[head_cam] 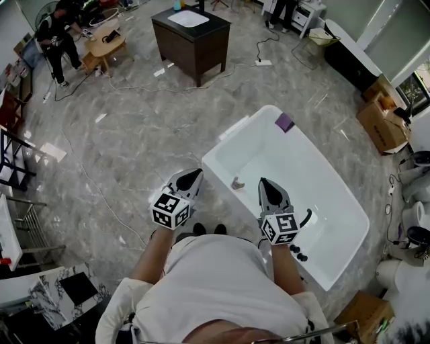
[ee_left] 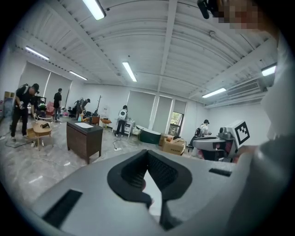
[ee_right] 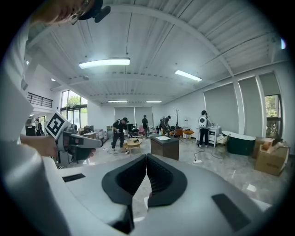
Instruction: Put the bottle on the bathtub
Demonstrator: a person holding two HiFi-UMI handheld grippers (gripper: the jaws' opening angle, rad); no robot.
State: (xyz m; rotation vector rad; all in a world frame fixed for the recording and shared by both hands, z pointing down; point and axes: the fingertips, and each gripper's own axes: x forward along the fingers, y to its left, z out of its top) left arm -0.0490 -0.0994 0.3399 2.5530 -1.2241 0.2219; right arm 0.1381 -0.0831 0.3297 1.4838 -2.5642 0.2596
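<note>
Jaws on the left gripper (head_cam: 195, 175) meet at the tips, empty, over the floor beside the white bathtub (head_cam: 316, 181); the right gripper (head_cam: 264, 183), above the tub's near rim, is likewise pressed together on nothing. Where the bottle is I cannot tell: the blue shape (head_cam: 177, 5) on the far cabinet (head_cam: 195, 40), the purple item (head_cam: 284, 121) on the tub's corner and the dark lumps (head_cam: 297, 253) on its near rim are too small.

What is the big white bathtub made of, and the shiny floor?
The bathtub looks like glossy white acrylic or enamel: smooth, with a soft shine. The floor looks like polished grey marble or marble-look tile: veined and reflective.
</note>
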